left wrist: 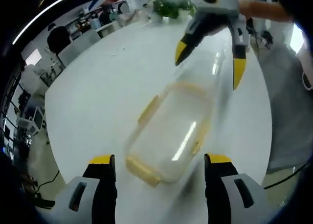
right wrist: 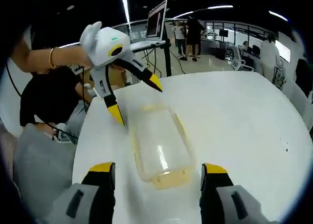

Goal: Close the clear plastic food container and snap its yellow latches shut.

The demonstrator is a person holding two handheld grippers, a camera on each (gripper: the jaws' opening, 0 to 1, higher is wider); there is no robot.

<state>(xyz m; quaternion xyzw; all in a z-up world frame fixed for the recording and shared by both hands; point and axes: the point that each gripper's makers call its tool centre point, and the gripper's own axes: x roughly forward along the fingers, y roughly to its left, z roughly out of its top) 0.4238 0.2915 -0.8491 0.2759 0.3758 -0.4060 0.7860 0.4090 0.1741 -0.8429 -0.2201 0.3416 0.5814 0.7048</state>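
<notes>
Clear plastic container (left wrist: 171, 136), yellow latches (left wrist: 143, 171), white table (left wrist: 98, 97), no legible writing

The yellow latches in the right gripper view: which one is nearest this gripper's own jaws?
The end latch on the container's short side, lying between the two jaws.
</notes>
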